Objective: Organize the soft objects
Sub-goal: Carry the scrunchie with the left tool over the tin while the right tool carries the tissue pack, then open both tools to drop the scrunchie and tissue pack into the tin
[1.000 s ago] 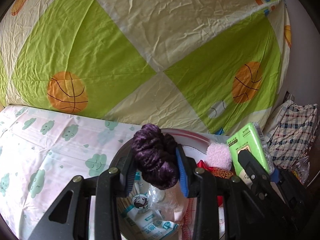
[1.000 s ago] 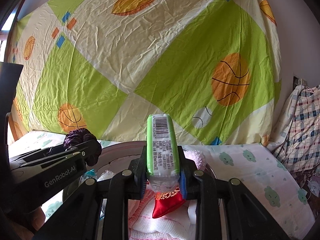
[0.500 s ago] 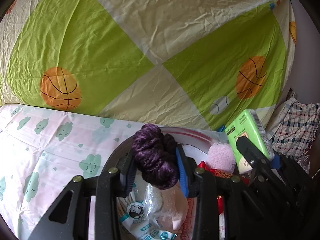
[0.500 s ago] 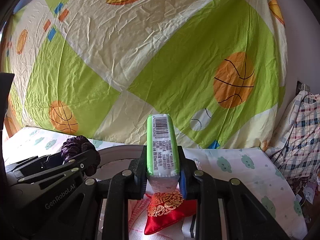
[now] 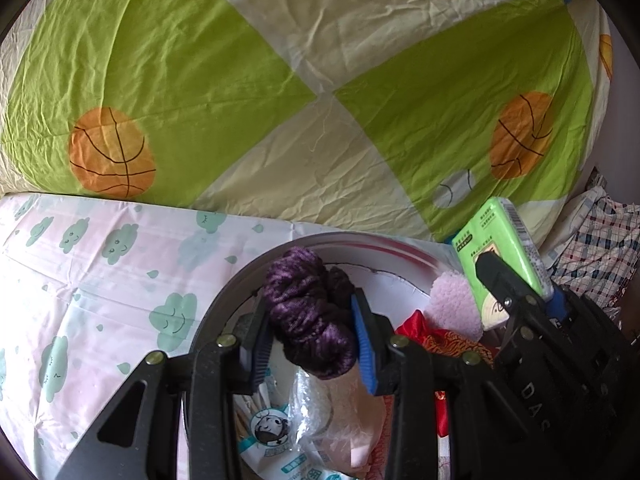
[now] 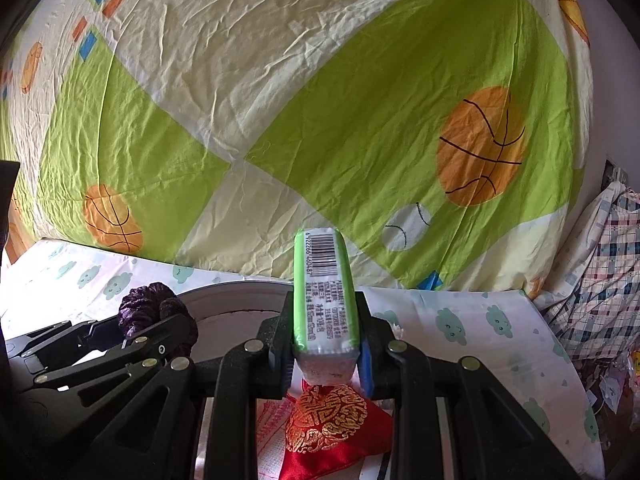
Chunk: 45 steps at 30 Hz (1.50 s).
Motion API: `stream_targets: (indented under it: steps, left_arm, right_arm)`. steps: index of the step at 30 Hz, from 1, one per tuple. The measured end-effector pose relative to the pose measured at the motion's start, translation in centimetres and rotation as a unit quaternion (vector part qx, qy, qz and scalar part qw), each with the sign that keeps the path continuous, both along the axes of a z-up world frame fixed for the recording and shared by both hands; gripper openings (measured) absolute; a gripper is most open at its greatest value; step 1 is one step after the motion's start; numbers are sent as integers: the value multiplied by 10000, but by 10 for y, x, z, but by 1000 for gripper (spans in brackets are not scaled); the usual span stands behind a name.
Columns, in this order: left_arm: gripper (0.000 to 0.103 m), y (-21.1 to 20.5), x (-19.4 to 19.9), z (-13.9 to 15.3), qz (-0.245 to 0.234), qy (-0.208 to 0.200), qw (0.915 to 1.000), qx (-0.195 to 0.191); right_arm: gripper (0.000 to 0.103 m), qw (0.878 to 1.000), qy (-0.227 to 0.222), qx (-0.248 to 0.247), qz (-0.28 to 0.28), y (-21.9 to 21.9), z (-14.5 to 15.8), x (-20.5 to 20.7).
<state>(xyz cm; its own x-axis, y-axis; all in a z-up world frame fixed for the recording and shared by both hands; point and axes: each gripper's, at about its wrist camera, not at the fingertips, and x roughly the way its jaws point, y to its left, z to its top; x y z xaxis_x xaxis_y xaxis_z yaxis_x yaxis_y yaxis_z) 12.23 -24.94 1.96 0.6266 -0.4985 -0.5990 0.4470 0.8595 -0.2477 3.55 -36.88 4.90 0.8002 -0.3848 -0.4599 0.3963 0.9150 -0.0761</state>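
A purple yarn skein (image 5: pixel 310 312) is pinched between the blue pads of the left hand-held gripper (image 5: pixel 310 340), while a green tissue pack (image 6: pixel 324 300) is clamped upright in the right hand-held gripper (image 6: pixel 325 344), its barcode end up. Both items are held above a round basin (image 5: pixel 384 246) that rests on a cloud-print bed sheet (image 5: pixel 100 280), with a basketball-print quilt (image 5: pixel 280 100) hanging behind.

In the basin, several soft things are seen piled together: a red embroidered pouch (image 6: pixel 332 432), a pink fluffy pad (image 5: pixel 454 304), a clear plastic bag (image 5: pixel 316 404) and a printed packet (image 5: pixel 272 436). A plaid cloth (image 6: pixel 612 280) is heaped off to the right, beside the bed.

The sorting is judged to be partly done at most. Two items are in the air and neither is set down; whether they are being taken from the basin or carried to it cannot be told from the pictures. No sorted groups are visible on the sheet, which lies bare to the left of the basin. A place is yet to be found for the yarn and the pack, and the jumble in the basin is left to be dealt with.
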Motion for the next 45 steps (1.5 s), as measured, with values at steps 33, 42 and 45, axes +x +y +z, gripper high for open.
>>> stream_targets:
  steps: [33, 42, 45]
  left_arm:
    - [34, -8, 27, -26, -127, 759, 9965, 336]
    - [34, -9, 25, -28, -174, 733, 9955, 568]
    - [34, -11, 27, -28, -188, 775, 9949, 621]
  right_arm:
    - [27, 9890, 1242, 751, 289, -21, -21, 67]
    - [27, 9821, 1556, 1001, 356, -22, -28, 90]
    - [28, 9768, 1658, 1284, 425, -24, -34, 96]
